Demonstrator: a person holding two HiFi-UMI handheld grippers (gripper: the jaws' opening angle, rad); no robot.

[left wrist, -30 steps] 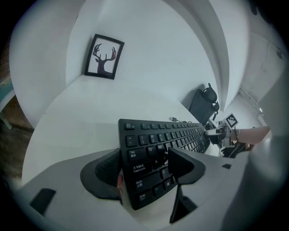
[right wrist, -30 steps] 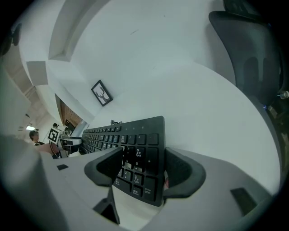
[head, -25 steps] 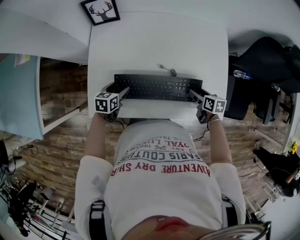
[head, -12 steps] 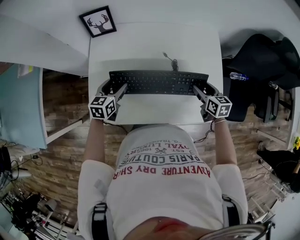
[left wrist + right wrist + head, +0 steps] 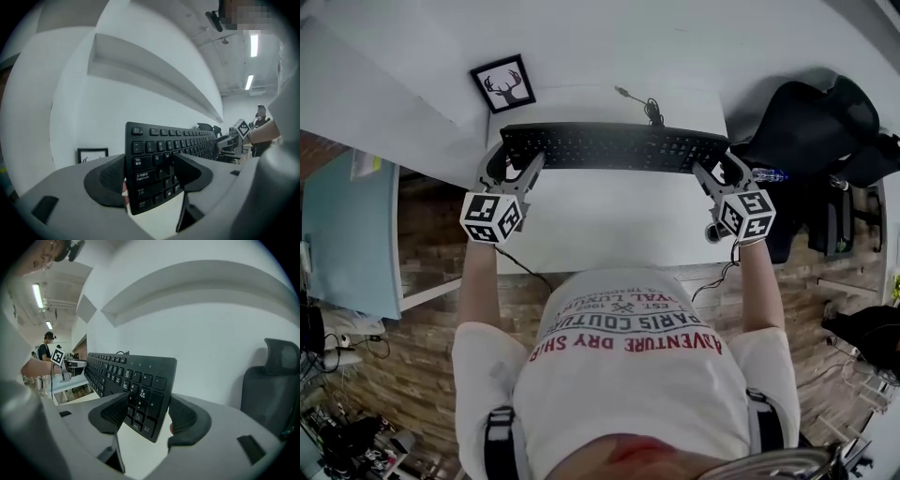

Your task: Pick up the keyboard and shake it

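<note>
Keyboard [image 5: 614, 147] hangs tilted above the table [image 5: 609, 230], your left gripper [image 5: 512, 161] and right gripper [image 5: 718, 169] clamped on its ends — lift looks done, so shake it next without loosening either grip.

The worktop [image 5: 609, 216] is a white rectangle, its far edge against a white wall and its near edge at the person's chest. At its far left corner a small black frame [image 5: 502, 83] with a deer print stands by the wall. A thin cable [image 5: 639, 101] lies near the far edge and runs to the keyboard [image 5: 614, 147], which is tilted and held clear of the worktop. Brown plank floor [image 5: 431, 225] shows on both sides.
</note>
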